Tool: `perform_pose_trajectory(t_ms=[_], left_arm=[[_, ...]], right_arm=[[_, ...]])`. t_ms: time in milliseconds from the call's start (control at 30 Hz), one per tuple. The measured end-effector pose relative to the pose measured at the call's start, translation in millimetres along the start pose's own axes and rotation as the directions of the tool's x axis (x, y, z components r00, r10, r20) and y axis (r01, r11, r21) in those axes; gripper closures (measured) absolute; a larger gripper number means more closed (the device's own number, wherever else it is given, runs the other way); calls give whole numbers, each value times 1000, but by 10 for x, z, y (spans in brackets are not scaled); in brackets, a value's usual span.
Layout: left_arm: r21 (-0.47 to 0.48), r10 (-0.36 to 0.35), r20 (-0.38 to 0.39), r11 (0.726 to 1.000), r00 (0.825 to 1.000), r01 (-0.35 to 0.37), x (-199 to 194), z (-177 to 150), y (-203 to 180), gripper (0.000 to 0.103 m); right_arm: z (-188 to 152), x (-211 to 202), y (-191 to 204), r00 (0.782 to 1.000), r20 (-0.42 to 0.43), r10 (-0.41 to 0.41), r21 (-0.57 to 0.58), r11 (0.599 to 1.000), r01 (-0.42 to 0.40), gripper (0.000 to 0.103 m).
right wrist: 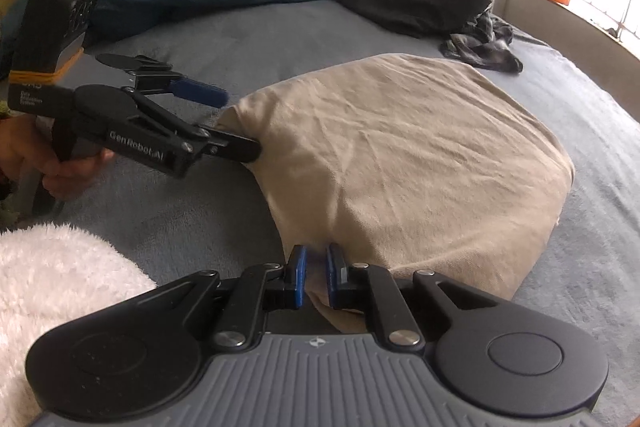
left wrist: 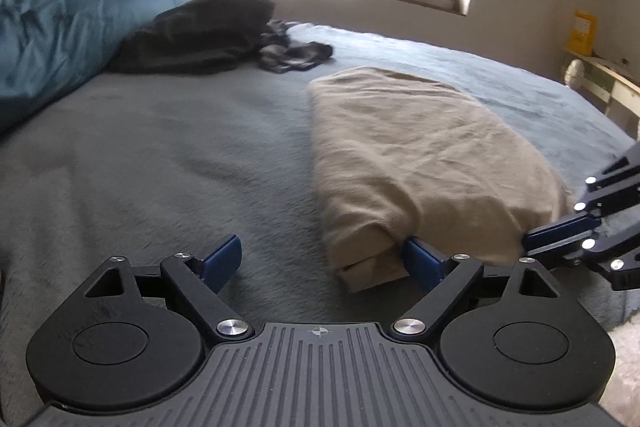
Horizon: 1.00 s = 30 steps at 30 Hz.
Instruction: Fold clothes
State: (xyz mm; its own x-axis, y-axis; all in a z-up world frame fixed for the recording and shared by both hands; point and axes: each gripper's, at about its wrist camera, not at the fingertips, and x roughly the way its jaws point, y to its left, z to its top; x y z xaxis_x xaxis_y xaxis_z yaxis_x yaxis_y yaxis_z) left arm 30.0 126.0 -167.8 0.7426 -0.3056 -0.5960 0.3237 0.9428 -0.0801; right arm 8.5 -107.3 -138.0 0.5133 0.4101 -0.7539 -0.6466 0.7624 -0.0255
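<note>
my right gripper [right wrist: 316,277] has its blue fingers [right wrist: 298,275] drawn almost together, pinching a bunched edge of the beige folded garment [right wrist: 400,155]; a fold of the cloth sits squeezed between the pads and hangs below them at 6 o'clock in the right wrist view. from that pinch the rest of the garment spreads away toward 12 and 1 o'clock, lying flat on the grey-blue bedcover [right wrist: 224,39].

my left gripper [left wrist: 320,263] has its fingers spread wide. in the left wrist view the left-hand finger [left wrist: 222,257] stands over bare bedcover, apart from the cloth, while the right-hand finger [left wrist: 422,261] is tucked against the near end of the garment, at its layered corner. nothing is clamped between them. from the right wrist view the same gripper comes in from 9 o'clock, one finger buried in the garment's left end and the other hovering above it; a hand [right wrist: 60,167] holds its grip.

the garment lies at 1 to 2 o'clock of the left gripper, its long side running away from me. the right gripper enters that view at 3 o'clock, nipping the garment's near right corner.

beyond, at 11 o'clock, a dark clothes pile [left wrist: 208,31] and a teal duvet [left wrist: 52,39] rest on the bed. a white fluffy fabric [right wrist: 52,287] sits at 8 o'clock in the right view.
</note>
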Motion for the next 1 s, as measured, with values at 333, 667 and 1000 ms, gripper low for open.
perform_pose_trajectory(t_ms=[333, 667, 1000], left_arm=[[128, -95, 120, 989, 988, 80, -406, 106, -81, 19], [161, -129, 50, 980, 990, 119, -261, 12, -238, 19], [168, -110, 70, 981, 991, 97, -29, 43, -333, 20]], right_arm=[[88, -184, 47, 1000, 16, -14, 8, 1000, 14, 90], [287, -218, 0, 999, 39, -5, -45, 999, 6, 75], [363, -41, 15, 1000, -2, 19, -114, 993, -19, 74]])
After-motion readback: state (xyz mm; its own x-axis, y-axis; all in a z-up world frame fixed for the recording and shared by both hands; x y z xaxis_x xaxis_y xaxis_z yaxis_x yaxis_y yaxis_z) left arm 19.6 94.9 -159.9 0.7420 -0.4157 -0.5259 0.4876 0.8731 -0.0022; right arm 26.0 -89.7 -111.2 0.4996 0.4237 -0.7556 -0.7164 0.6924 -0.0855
